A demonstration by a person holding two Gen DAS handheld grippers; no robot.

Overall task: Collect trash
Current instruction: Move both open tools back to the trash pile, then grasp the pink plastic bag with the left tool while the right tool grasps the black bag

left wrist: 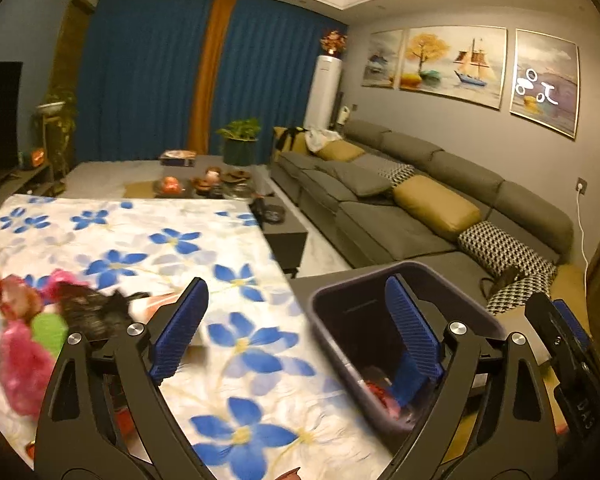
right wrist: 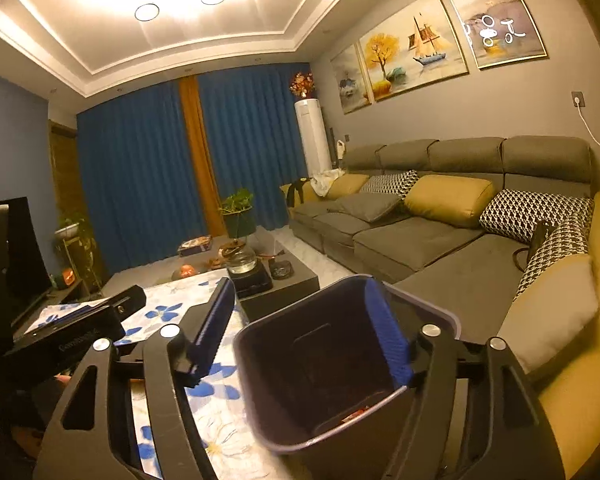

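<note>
Left wrist view: left gripper (left wrist: 296,332) jaws apart, nothing between; crumpled wrappers (left wrist: 32,320) left of it on flowered cloth (left wrist: 228,240). Right gripper (right wrist: 300,336) jaws apart, astride the bin (right wrist: 284,408) rim, unclamped

No text in either view is sharp enough to read.

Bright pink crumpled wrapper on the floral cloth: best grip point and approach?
Pinch the pink wrapper across its puffed middle, coming from above and its right, the cloth's bare side. It lies flat, crumpled and soft, with other scraps crowding its upper edge. The open left gripper is nearest.
</note>
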